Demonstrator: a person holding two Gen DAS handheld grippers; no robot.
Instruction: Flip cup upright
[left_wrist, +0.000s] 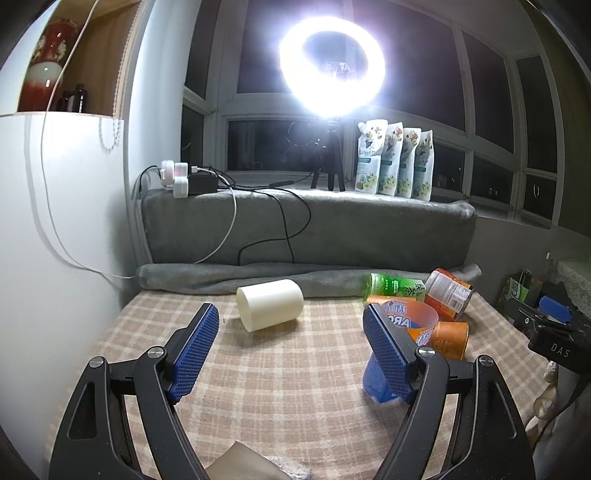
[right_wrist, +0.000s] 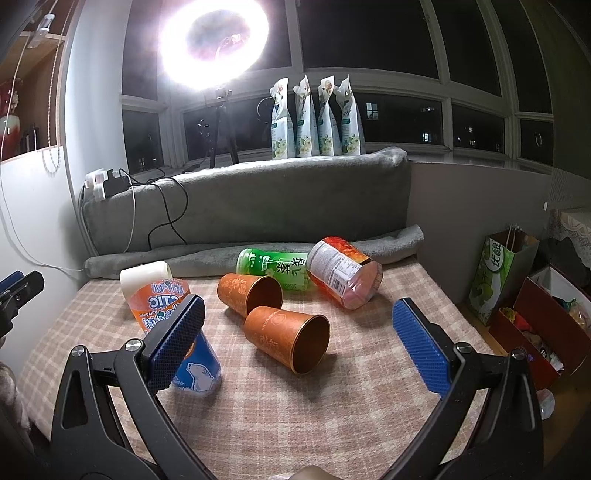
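Checked cloth (left_wrist: 295, 387) under ring light (left_wrist: 332, 62). White cup (left_wrist: 271, 304) lying sideways, ungrasped. Left gripper (left_wrist: 290, 321) spread wide, just short. Right gripper (right_wrist: 297, 314) spread, empty. Next: close in, grip, tip upright.

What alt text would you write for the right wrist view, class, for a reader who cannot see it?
The open right gripper hovers over a checked cloth, empty, with two orange cups lying on their sides just ahead between its blue fingers. Behind them lie a green tea bottle, a red-labelled jar, a white cup and an orange plastic cup; a ring light glares above.
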